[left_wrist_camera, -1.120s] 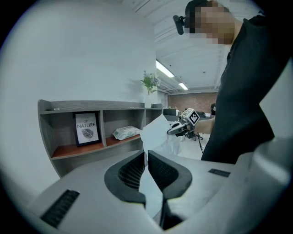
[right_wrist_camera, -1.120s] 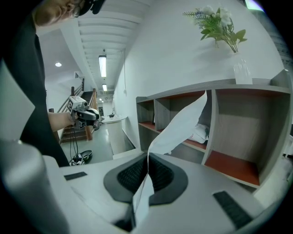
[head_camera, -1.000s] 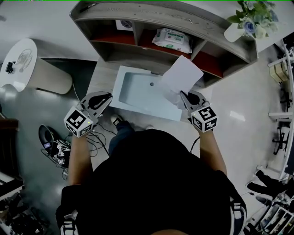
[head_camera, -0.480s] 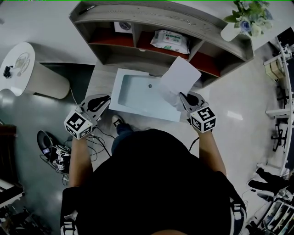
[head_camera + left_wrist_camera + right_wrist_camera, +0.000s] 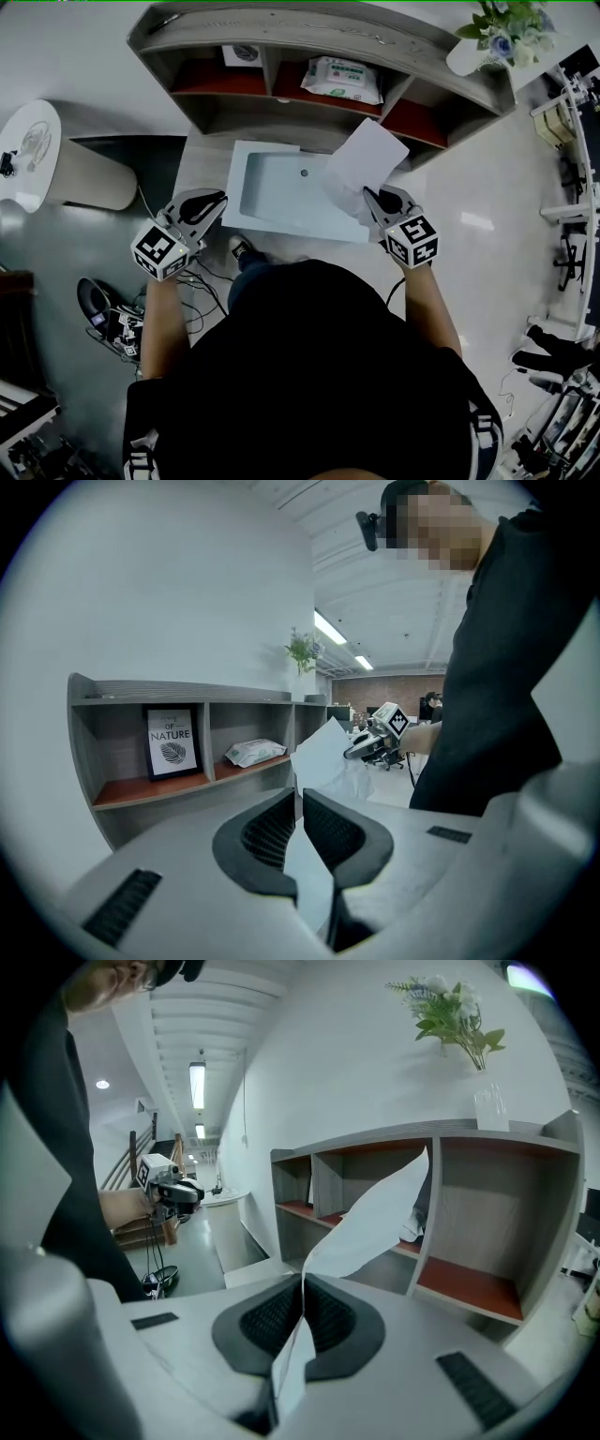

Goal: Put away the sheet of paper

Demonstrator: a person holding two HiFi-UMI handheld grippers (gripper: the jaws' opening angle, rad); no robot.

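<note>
A white sheet of paper (image 5: 367, 155) stands up from my right gripper (image 5: 369, 200), which is shut on its crumpled lower edge. The sheet hangs over the right end of a pale blue tray (image 5: 277, 192) on the low table. In the right gripper view the paper (image 5: 375, 1215) rises from between the closed jaws of the right gripper (image 5: 303, 1281) toward the shelf. My left gripper (image 5: 208, 204) is off the tray's left end, shut with nothing in it. The left gripper view shows the left gripper (image 5: 300, 795) pointing at the paper (image 5: 319, 754).
A grey shelf unit (image 5: 450, 94) runs along the back, holding a pack of wipes (image 5: 342, 80) and a framed print (image 5: 172, 742). A vase of flowers (image 5: 502, 33) stands on its top right. A round white table (image 5: 42, 155) is at left, with cables (image 5: 117, 323) on the floor.
</note>
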